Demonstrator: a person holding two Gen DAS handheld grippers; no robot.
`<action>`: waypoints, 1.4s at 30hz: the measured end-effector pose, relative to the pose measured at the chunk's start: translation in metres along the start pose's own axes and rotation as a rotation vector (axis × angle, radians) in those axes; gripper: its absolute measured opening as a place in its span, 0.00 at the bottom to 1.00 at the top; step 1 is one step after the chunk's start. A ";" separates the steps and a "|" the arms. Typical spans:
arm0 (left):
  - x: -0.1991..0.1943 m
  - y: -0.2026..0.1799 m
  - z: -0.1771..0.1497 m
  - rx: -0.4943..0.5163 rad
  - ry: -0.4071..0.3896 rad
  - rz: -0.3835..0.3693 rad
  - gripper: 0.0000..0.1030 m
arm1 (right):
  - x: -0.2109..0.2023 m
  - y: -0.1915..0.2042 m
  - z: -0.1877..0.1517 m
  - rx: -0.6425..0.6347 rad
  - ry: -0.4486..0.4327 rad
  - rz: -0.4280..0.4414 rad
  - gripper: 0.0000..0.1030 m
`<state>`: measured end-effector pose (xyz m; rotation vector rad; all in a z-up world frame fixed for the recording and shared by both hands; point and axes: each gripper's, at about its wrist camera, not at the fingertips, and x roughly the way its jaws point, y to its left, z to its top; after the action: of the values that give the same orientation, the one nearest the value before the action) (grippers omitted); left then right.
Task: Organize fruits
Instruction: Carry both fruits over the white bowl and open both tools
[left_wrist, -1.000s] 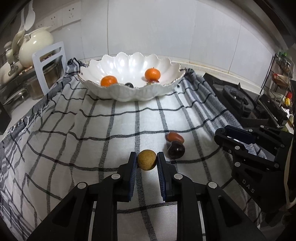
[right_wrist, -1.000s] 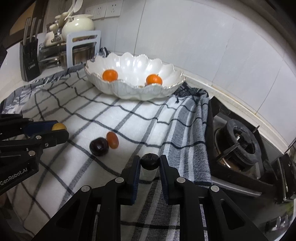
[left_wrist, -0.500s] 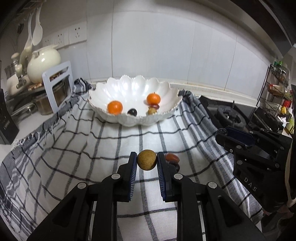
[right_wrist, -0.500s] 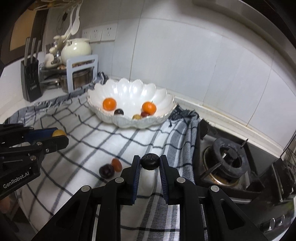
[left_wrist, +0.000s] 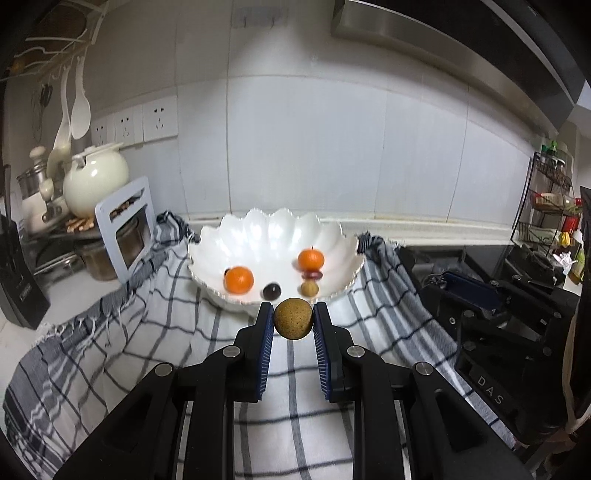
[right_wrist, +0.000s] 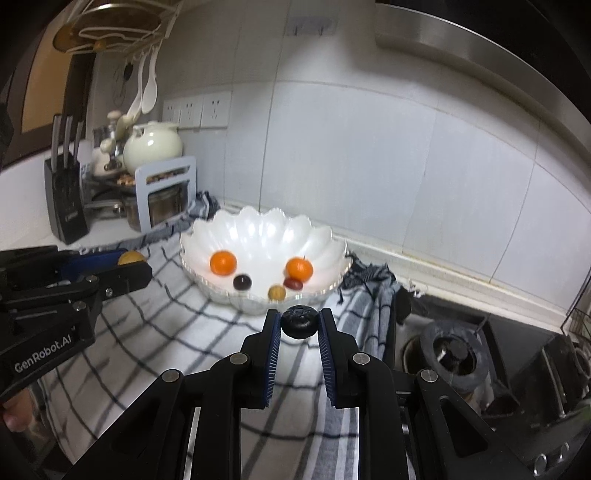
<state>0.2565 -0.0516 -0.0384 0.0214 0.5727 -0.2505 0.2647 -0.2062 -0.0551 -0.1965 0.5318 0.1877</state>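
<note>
While both grippers now ride higher than a second ago, the two loose fruits on the cloth have dropped out of view.
Left gripper (left_wrist: 293, 319): raised over the checked cloth (left_wrist: 147, 354), clenched on a round, rough tan fruit (left_wrist: 293, 318) held between its blue ribbed pads, just short of the bowl's near rim.
Scalloped white bowl (left_wrist: 332, 236): glossy, standing on the cloth on the bench; it holds two oranges (left_wrist: 239, 279), a dark plum (left_wrist: 271, 291), a small tan fruit (left_wrist: 308, 288) and a red date (left_wrist: 312, 275).
Right gripper (right_wrist: 298, 322): level, aimed at the bowl, grasping a wrinkled black fruit (right_wrist: 298, 321).
Stove burner (right_wrist: 450, 354): dark, beside the cloth's right edge.
</note>
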 end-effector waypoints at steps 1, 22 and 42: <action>0.001 0.001 0.003 0.000 -0.006 -0.001 0.22 | 0.001 -0.001 0.003 0.006 -0.006 0.000 0.22; 0.064 0.035 0.075 -0.016 -0.024 0.015 0.22 | 0.079 -0.012 0.074 0.110 -0.037 0.044 0.22; 0.180 0.058 0.110 0.002 0.158 0.029 0.22 | 0.198 -0.023 0.104 0.120 0.141 0.069 0.22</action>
<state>0.4750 -0.0466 -0.0455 0.0521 0.7290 -0.2221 0.4878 -0.1792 -0.0664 -0.0746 0.6890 0.2091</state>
